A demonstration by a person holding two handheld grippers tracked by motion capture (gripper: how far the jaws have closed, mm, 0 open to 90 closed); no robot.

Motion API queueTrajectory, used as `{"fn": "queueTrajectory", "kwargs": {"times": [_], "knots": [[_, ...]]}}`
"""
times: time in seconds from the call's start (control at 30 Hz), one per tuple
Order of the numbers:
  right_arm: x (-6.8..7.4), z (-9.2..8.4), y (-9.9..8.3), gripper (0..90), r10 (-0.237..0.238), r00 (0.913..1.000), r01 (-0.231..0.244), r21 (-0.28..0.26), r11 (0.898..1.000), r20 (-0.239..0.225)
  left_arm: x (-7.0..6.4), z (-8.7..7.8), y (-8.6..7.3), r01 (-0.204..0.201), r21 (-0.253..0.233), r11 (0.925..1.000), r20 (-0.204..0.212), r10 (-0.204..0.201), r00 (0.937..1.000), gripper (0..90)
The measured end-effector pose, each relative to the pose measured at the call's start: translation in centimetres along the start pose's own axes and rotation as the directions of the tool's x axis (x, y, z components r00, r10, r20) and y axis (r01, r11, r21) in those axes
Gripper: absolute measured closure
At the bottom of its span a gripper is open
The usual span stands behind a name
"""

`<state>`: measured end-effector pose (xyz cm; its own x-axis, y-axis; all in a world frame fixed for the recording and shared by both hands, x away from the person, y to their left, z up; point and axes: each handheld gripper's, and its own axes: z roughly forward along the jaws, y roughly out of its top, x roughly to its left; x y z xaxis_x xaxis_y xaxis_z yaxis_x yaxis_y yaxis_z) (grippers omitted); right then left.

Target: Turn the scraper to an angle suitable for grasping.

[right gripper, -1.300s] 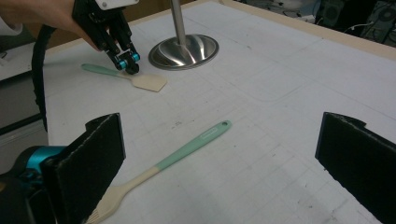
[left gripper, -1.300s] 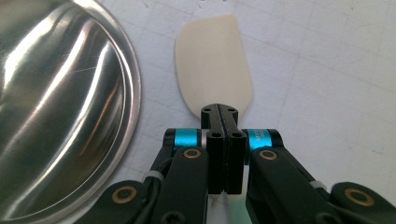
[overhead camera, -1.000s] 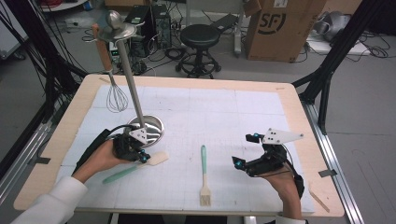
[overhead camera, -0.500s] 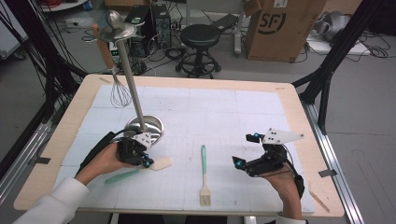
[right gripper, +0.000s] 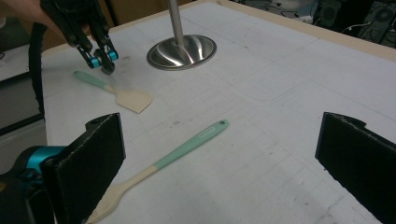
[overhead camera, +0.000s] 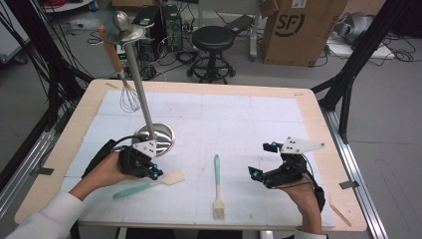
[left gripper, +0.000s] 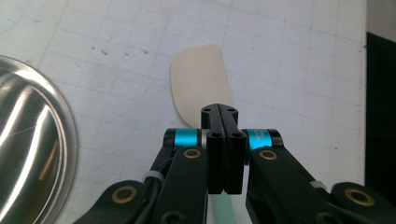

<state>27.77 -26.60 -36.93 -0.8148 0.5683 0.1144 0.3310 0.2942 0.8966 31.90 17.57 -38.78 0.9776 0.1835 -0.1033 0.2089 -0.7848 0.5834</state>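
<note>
Hovering just above the neck of a cream-and-mint silicone spatula (overhead camera: 149, 184): left gripper (overhead camera: 155, 174), pinched fully shut w/ nothing between the pads. Lying flat on the white gridded tabletop (overhead camera: 259, 114), front left, blade pointing toward the centre, mint handle trailing back under the person's left hand. Close by on the far side, the round steel base of a utensil stand (overhead camera: 155, 139), whisk (overhead camera: 128, 97) hanging from its top. Resting well apart at front right, right gripper (overhead camera: 262, 159), spread wide and empty, aimed across at a mint-handled pastry brush (overhead camera: 217, 184) lying mid-tabletop.

Judged to be the pick-up of the spatula, not yet gripped. To do it well:

- Open up first; shut tips can only push the thing about.
- Line up across the handle, not along it, one pad on each side.
- Go for the neck, where mint meets cream: stiffer than the blade, approx. at the balance point.
- Come down until the pads near the tabletop, then close firmly; silicone is prob. a bit slippery.
- Lift straight up, keeping clear of the stand's base.
- Leave the right side parked unless a hand-over is needed.
</note>
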Motion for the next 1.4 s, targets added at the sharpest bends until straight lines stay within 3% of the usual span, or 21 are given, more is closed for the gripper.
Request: {"fn": "queueTrajectory", "kwargs": {"times": [0.17, 0.37, 0.57, 0.73, 0.87, 1.1, 1.27, 1.4], "knots": [[0.1, 0.0, 0.1, 0.0, -0.002, 1.0000, 0.002, -0.001, 1.000, -0.001, -0.7, -2.1, 0.0, -0.021, -0.049, 0.9986, -0.007, 0.021, 0.9998, 89.9], [0.2, 0.0, 0.1, 0.0, -0.004, 1.0000, 0.004, 0.000, 1.000, -0.002, -1.6, -4.6, -0.3, -0.060, -0.069, 0.9958, -0.049, 0.057, 0.9972, 89.9], [0.2, 0.0, 0.1, 0.0, 0.000, 1.0000, 0.000, 0.003, 1.000, -0.001, -1.9, -7.5, -0.3, -0.076, -0.104, 0.9917, -0.083, 0.068, 0.9942, 89.9], [0.2, 0.0, 0.1, 0.0, -0.005, 1.0000, 0.005, 0.000, 1.000, 0.001, -2.2, -8.7, -0.7, -0.086, -0.130, 0.9878, -0.092, 0.074, 0.9930, 89.9], [0.2, 0.0, 0.1, 0.0, 0.000, 1.0000, 0.000, 0.005, 1.000, 0.001, -2.4, -8.8, -1.3, -0.091, -0.119, 0.9887, -0.078, 0.082, 0.9935, 89.9], [0.2, 0.0, 0.1, 0.0, 0.000, 1.0000, 0.000, 0.005, 1.000, 0.002, -2.8, -7.6, -2.5, -0.124, -0.075, 0.9894, -0.029, 0.122, 0.9920, 89.9], [0.2, 0.1, 0.1, 0.0, -0.003, 1.0000, 0.003, 0.006, 1.000, 0.002, -3.1, -6.8, -3.0, -0.131, -0.032, 0.9909, -0.023, 0.130, 0.9913, 89.9], [0.2, 0.0, 0.1, 0.0, 0.002, 1.0000, -0.002, 0.006, 1.000, 0.002, -3.4, -5.9, -3.3, -0.162, 0.019, 0.9865, -0.002, 0.163, 0.9867, 89.8]]}}
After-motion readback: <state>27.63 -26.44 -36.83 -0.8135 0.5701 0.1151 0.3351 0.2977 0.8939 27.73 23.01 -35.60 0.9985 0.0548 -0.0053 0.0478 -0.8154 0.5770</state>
